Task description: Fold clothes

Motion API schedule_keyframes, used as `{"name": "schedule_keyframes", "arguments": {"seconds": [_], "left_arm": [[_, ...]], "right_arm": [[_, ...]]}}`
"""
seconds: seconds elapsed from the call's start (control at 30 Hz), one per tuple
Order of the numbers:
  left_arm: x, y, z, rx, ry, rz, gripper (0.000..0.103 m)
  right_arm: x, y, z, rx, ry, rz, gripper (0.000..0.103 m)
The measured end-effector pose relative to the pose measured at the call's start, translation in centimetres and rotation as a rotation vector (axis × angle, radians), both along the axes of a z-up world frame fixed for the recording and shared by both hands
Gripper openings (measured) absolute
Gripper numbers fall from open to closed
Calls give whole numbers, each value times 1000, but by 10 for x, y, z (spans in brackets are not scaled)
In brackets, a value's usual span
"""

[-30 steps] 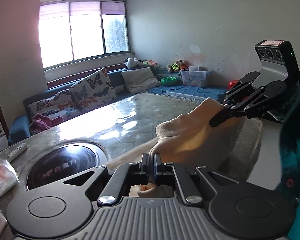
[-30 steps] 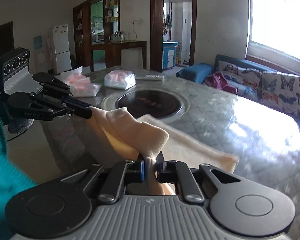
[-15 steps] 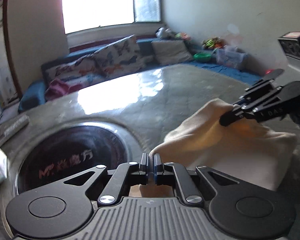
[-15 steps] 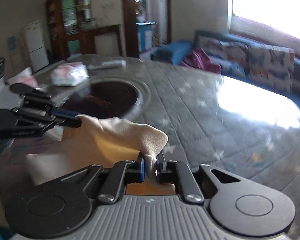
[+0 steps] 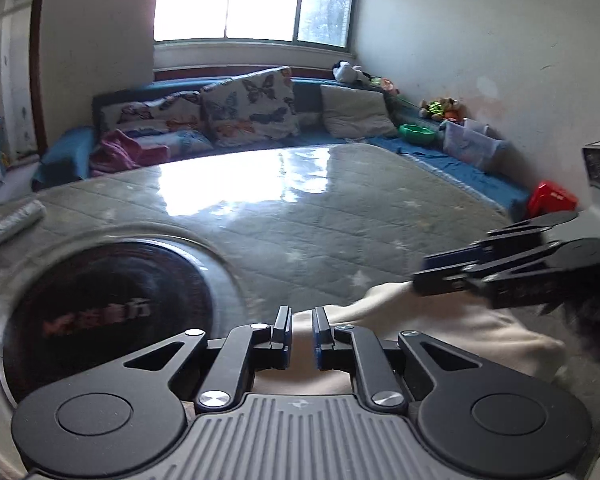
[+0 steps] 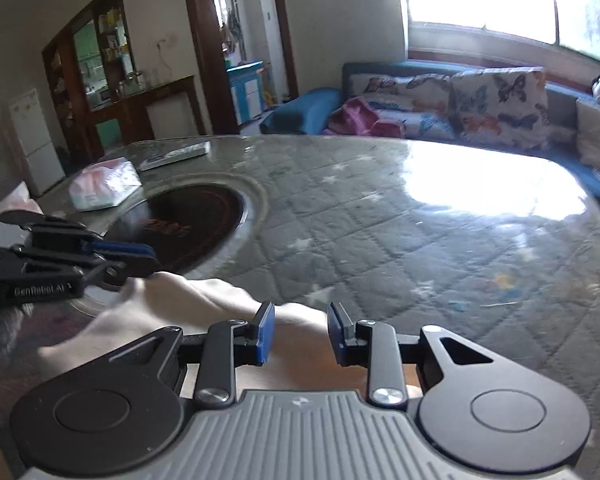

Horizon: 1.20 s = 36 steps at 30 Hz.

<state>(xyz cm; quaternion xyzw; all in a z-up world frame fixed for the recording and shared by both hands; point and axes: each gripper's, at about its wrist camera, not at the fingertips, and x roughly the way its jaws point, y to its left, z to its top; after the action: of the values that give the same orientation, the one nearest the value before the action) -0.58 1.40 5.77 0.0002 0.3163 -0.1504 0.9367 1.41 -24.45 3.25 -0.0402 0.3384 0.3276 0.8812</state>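
Note:
A cream cloth [image 5: 452, 326] lies folded on the grey quilted table top [image 5: 300, 232]; it also shows in the right wrist view [image 6: 172, 308]. My left gripper [image 5: 302, 334] is open, its blue pads apart just above the cloth's near edge. My right gripper [image 6: 300, 334] is open over the cloth's other edge. In the left wrist view the right gripper [image 5: 440, 276] sits at the right, over the cloth. In the right wrist view the left gripper [image 6: 140, 258] sits at the left, over the cloth.
A round black cooktop [image 5: 112, 300] is set into the table left of the cloth; it also shows in the right wrist view [image 6: 184, 228]. A tissue pack [image 6: 104, 188] and a remote [image 6: 176, 156] lie beyond it. A sofa with butterfly cushions [image 5: 228, 116] runs behind the table.
Both grippers carried the cloth's edge forward and down onto the table, then opened and let go. The cloth now lies flat instead of hanging between them.

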Motion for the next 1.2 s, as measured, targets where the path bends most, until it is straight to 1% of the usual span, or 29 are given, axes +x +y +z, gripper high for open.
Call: {"name": "schedule_keyframes", "arguments": {"seconds": [0.1, 0.17, 0.23, 0.3, 0.43, 0.5, 0.67, 0.83, 0.93, 1.07, 1.2], "left_arm": [[9, -10, -7, -9, 28, -4, 11], [17, -11, -15, 0, 57, 15, 11], [20, -10, -24, 11, 87, 32, 11], [18, -9, -26, 10, 76, 25, 11], [17, -9, -24, -1, 80, 26, 11], [15, -9, -24, -1, 78, 28, 11], [15, -13, -24, 16, 72, 27, 11], [15, -15, -23, 22, 72, 30, 12], [15, -16, -23, 27, 68, 31, 12], [14, -17, -22, 31, 66, 37, 12], [4, -21, -15, 49, 40, 29, 14]], "right_arm": [[4, 9, -3, -5, 14, 3, 23], [7, 14, -9, -18, 37, -3, 21], [8, 18, -17, -47, 38, -8, 20], [7, 21, -22, -56, 25, -10, 20], [2, 19, -19, -59, 2, -17, 20], [-2, 14, -17, -44, -11, -23, 20], [-3, -1, -19, -55, -9, -68, 20], [-7, -20, -12, -40, -26, -117, 20], [-14, -29, -8, -54, -34, -113, 20], [-15, -32, -19, -119, -23, -120, 20], [-16, -41, -15, -83, -25, -150, 21]]}}
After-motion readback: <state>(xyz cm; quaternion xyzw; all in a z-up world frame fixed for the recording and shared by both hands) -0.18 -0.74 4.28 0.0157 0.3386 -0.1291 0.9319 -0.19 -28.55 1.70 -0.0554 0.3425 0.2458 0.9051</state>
